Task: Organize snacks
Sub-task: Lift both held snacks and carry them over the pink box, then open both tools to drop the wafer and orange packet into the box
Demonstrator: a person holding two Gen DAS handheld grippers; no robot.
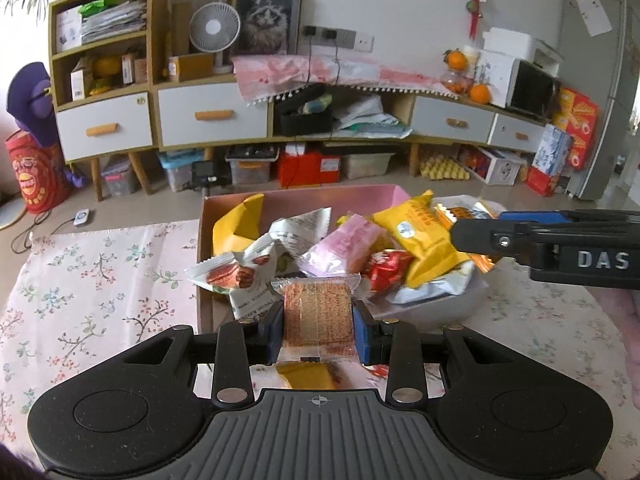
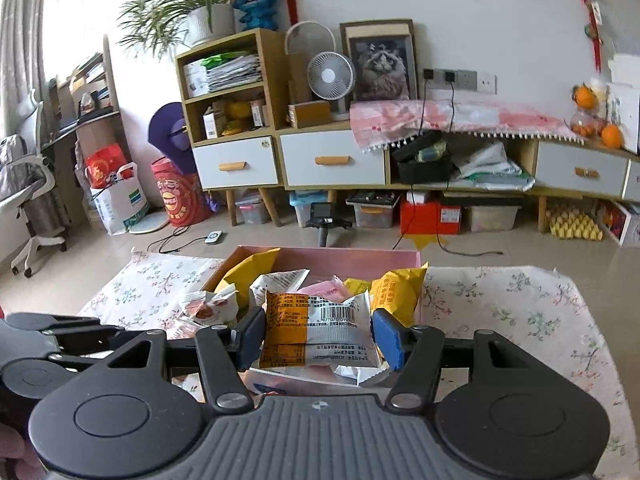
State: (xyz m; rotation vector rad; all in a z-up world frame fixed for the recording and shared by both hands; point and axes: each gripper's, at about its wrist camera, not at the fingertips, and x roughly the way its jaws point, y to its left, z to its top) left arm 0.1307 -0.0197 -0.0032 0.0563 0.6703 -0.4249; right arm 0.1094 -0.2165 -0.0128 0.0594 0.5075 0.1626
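While the left tongs (image 1: 318, 326) pinch a clear-wrapped cracker packet (image 1: 317, 312) by its two sides, the right tongs (image 2: 318, 336) clamp an orange-and-silver snack pouch (image 2: 320, 330) that shows a barcode on its upturned face. Both packets are held above the near edge of a pink cardboard box (image 1: 304, 198) that sits on a worktop (image 1: 100, 280) covered with a floral cloth.

Inside the box lies a loose heap of snacks: a yellow bag (image 1: 420, 232) toward the right, a pink wrapper (image 1: 344, 246) in the middle, a small red packet (image 1: 386, 270) just beside it, and a white pouch printed with nuts (image 1: 232, 274) hanging over the left wall. Another yellow bag (image 1: 236, 226) leans in the far left corner.

Seen from the left wrist, the right tongs' black body enters from the right edge, its tip over the yellow bag. From the right wrist, the left tool's dark linkage shows at the lower left.

Beyond the worktop stands a long sideboard (image 2: 332, 160) with white drawers, a small white fan (image 2: 330, 76) and a framed cat picture (image 2: 380, 64) on top.
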